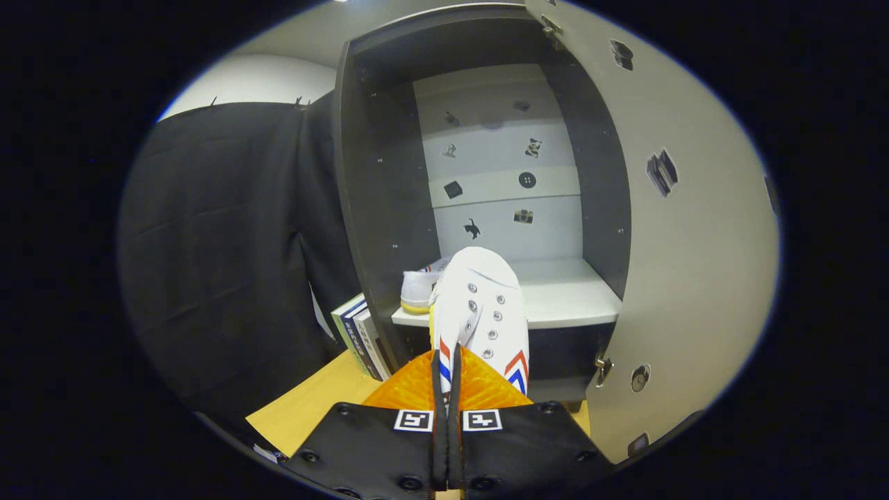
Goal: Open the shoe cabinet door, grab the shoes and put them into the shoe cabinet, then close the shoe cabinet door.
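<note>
Gripper: my gripper [448,378] has its fingers pinched nearly together on the heel edge of the white sneaker [479,312]; both press on it.
Sneaker position: hanging toe-forward just ahead of the fingers, over the front lip of the cabinet shelf [569,298].
Second sneaker: its mate [419,290] sits on the shelf's left end, by the side wall.
Door: cabinet door [687,243] swung wide on the right.
Handling: I judge it light, with a soft canvas upper; a thin collar grip may let it swing or slip.
Better hold: the stiffer heel counter, I'd say.
</note>
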